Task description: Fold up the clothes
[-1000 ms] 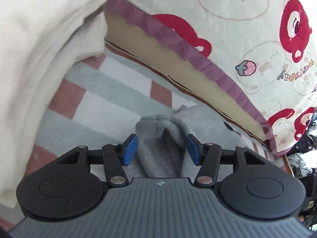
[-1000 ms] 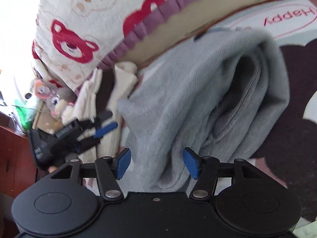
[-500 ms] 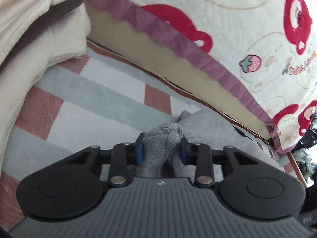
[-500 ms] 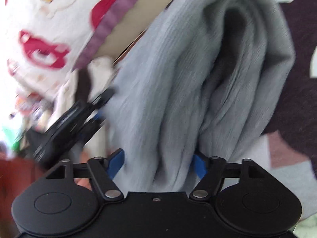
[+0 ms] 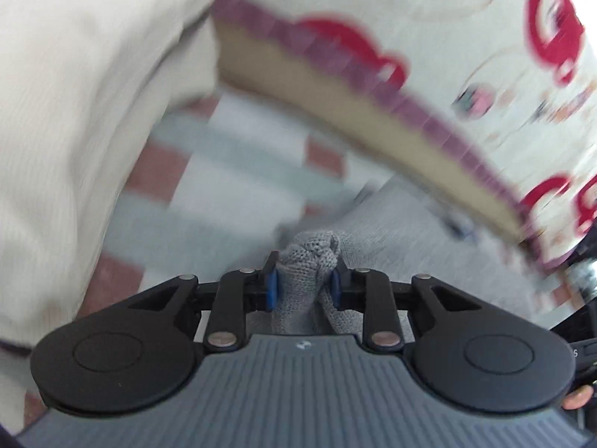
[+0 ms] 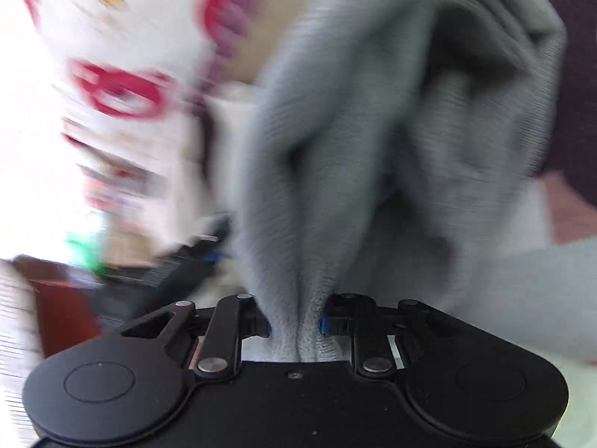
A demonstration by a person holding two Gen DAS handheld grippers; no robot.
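Observation:
A grey knit garment lies on a striped rug beside a bed. My left gripper is shut on a bunched corner of the grey garment, which pokes up between the blue pads. In the right wrist view the same grey garment hangs in thick folds filling the middle of the frame, and my right gripper is shut on a pinched edge of it. The left gripper shows blurred at the left of that view, against the cloth's edge.
A bed with a cream bear-print cover and purple frill runs across the back. A cream garment hangs at the left. The pink, grey and white striped rug lies below. Both views are motion-blurred.
Both grippers went from open around the grey cloth to shut on it, the left first and then the right. The cloth now rises in tighter folds and both views are blurred by movement.

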